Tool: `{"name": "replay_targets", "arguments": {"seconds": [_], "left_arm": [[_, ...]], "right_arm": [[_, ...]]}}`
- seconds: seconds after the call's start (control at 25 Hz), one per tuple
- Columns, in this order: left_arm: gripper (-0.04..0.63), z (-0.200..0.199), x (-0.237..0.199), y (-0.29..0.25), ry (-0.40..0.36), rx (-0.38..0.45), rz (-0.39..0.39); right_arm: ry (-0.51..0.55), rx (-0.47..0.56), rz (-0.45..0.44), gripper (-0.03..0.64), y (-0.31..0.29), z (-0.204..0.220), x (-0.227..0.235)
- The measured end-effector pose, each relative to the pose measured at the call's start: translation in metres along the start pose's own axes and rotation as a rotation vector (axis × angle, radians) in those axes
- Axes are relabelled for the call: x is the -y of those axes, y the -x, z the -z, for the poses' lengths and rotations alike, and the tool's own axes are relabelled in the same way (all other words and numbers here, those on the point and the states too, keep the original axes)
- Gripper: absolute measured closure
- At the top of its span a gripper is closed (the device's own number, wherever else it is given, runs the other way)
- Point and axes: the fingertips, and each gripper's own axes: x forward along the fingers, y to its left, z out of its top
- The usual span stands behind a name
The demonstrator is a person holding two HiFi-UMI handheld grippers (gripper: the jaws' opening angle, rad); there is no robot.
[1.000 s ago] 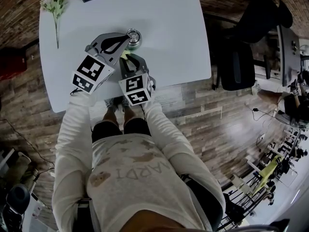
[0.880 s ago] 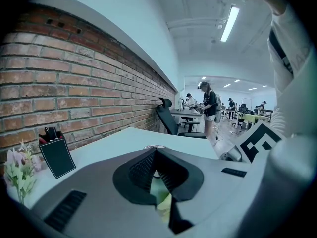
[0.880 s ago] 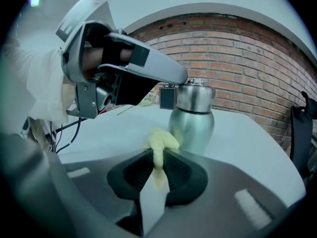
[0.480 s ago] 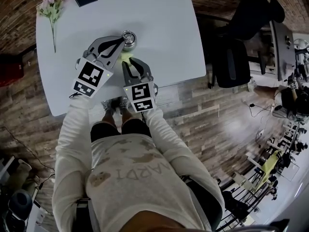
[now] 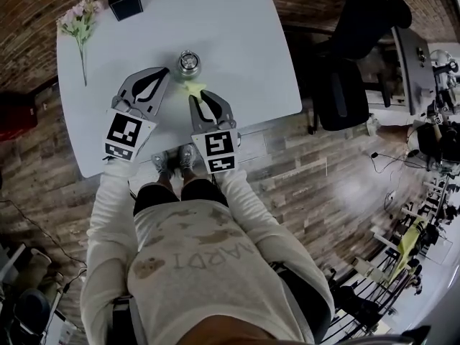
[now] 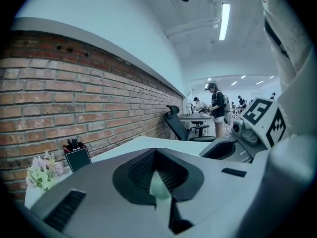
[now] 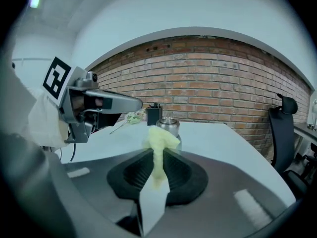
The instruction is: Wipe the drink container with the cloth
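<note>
Right gripper view: pinches limp cloth [image 7: 161, 138] in right claw [image 7: 158, 156], near rigid, probably slick drink container [image 7: 168, 125]; left claw [image 6: 156, 156] closed, empty; likely best steadied mid-body.

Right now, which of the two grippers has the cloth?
The right gripper: the yellow cloth is pinched between its jaws. The left gripper has its jaws shut on nothing.

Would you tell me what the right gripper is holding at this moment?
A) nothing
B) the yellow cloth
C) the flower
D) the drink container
B: in the right gripper view, the cloth is pinched between the jaws of the right gripper, while the container stands free on the table beyond it.
</note>
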Motion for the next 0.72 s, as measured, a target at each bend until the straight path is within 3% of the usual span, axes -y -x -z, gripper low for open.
{"name": "replay_targets", "arguments": {"seconds": [0.72], "left_arm": [[0.595, -0.022, 0.008, 0.056, 0.056, 0.096, -0.051]], "right_arm": [[-0.001, 0.104, 0.053, 0.545, 0.051, -0.043, -0.001]]}}
